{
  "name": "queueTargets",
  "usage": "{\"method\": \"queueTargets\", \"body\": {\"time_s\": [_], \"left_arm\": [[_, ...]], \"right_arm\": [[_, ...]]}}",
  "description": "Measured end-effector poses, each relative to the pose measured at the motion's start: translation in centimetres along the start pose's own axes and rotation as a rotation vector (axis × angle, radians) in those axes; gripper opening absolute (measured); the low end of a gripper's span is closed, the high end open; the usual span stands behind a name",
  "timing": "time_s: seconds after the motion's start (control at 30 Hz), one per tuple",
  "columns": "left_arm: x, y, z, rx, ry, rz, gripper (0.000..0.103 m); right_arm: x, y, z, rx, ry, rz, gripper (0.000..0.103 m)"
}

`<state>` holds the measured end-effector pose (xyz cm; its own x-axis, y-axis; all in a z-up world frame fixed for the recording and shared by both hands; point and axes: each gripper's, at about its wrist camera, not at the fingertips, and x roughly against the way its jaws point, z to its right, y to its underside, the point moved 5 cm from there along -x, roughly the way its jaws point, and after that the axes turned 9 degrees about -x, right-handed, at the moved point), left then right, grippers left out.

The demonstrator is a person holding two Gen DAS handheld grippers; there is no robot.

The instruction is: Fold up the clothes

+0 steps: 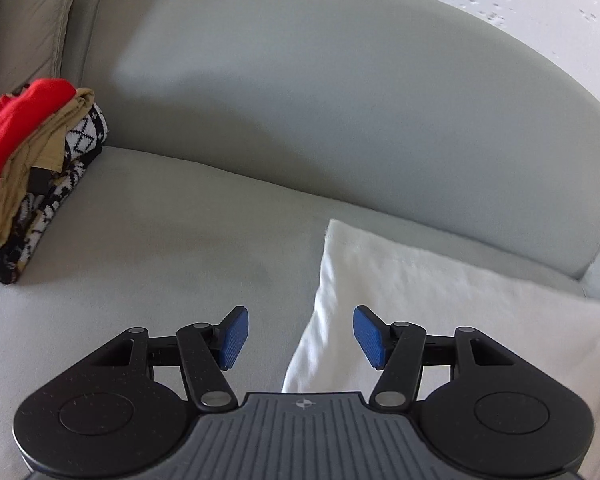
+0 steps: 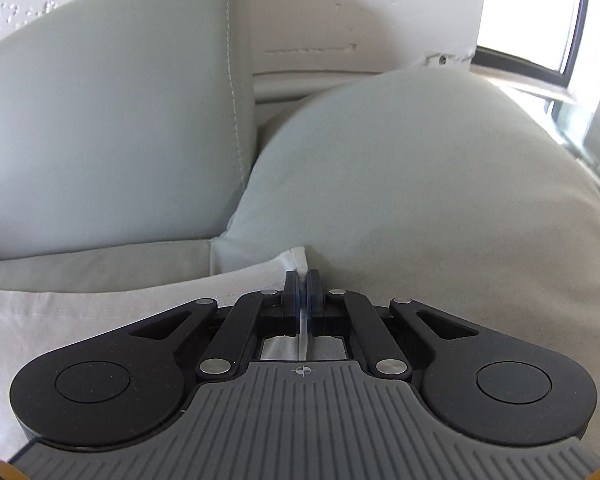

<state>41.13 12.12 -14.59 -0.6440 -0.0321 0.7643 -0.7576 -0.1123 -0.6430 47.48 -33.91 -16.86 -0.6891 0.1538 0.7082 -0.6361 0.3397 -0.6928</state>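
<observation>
A white garment lies spread on the grey sofa seat. My left gripper is open and empty, hovering over the garment's left edge. In the right wrist view my right gripper is shut on the white garment, pinching its far right corner at the edge of the seat, by the sofa's armrest cushion.
A stack of folded clothes, red on top, tan and black-and-white patterned below, sits at the left end of the seat. The sofa back cushion rises behind. A window is at the right beyond the armrest.
</observation>
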Motion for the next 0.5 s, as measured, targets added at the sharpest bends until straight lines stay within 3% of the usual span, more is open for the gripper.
{"method": "queueTargets", "body": {"time_s": [0.23,0.4,0.5], "left_arm": [[-6.8,-3.3,-2.5,0.252,0.198,-0.029,0.047],[-9.5,-4.1,-0.9,0.157,0.226,-0.066,0.038],[-9.7,-4.7,0.0,0.104,0.228,-0.044,0.001]], "right_arm": [[-0.9,-0.4,1.7,-0.128,-0.092,-0.054,0.002],[-0.4,0.0,1.5,-0.15,-0.103,-0.061,0.002],[-0.2,0.1,0.7,-0.116,-0.089,-0.028,0.002]]}}
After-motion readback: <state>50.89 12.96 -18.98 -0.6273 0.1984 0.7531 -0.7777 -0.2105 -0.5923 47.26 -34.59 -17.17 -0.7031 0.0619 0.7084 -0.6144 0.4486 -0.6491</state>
